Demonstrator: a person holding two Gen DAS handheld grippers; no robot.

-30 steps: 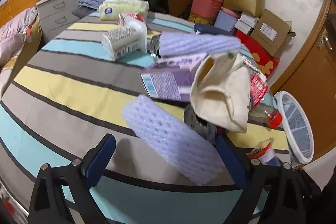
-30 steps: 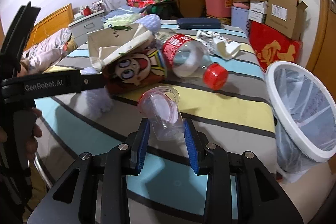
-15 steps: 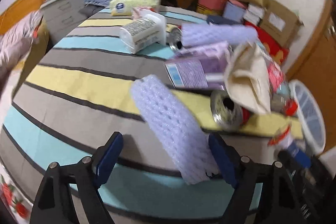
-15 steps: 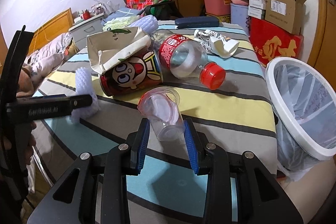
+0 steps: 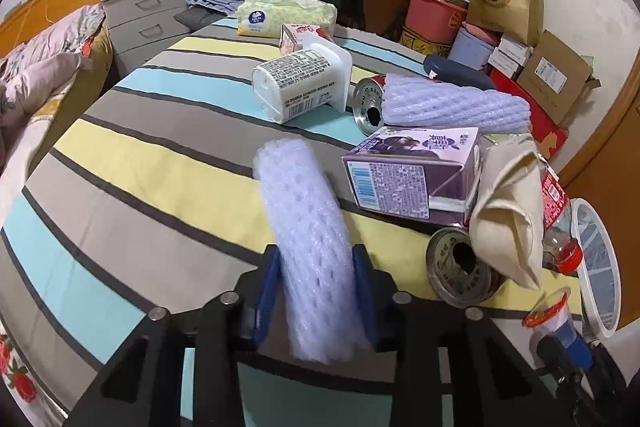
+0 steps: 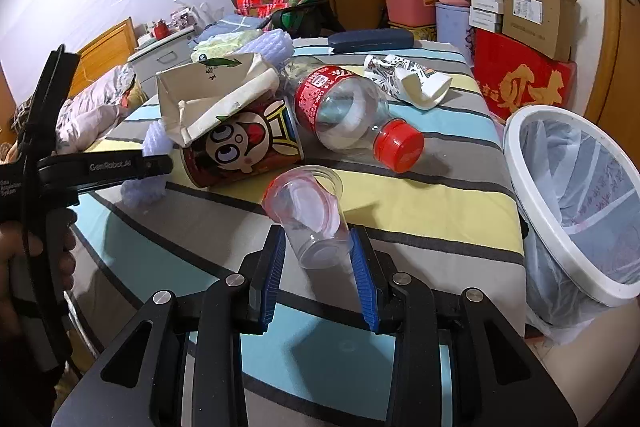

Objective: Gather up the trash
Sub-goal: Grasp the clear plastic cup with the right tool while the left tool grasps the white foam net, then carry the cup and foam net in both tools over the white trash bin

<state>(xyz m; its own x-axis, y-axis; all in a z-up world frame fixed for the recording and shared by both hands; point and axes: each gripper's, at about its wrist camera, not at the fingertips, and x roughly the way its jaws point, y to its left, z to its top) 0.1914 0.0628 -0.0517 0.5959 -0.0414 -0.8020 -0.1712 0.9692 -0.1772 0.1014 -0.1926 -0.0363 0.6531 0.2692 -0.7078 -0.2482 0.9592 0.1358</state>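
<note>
My left gripper [image 5: 316,259] is shut on a white foam net sleeve [image 5: 308,231] that lies on the striped table; it also shows in the right wrist view [image 6: 152,167]. My right gripper [image 6: 318,247] is shut on a clear plastic cup [image 6: 312,215], held just above the table. A white bin with a plastic liner [image 6: 576,195] stands at the table's right edge. A cartoon can [image 6: 244,143], a clear bottle with a red cap [image 6: 352,115], a folded paper bag [image 6: 208,95] and a crushed paper cup [image 6: 408,79] lie beyond the plastic cup.
A purple carton [image 5: 412,171], a second foam sleeve [image 5: 456,103], two open cans [image 5: 460,267] [image 5: 368,99], a white labelled pack [image 5: 300,83] and a tissue pack [image 5: 284,15] lie on the table [image 5: 140,155]. Boxes and bags [image 6: 532,7] are stacked behind.
My left gripper has moved in and closed from wide open onto the foam sleeve. My right gripper keeps hold of the cup and has barely moved.
</note>
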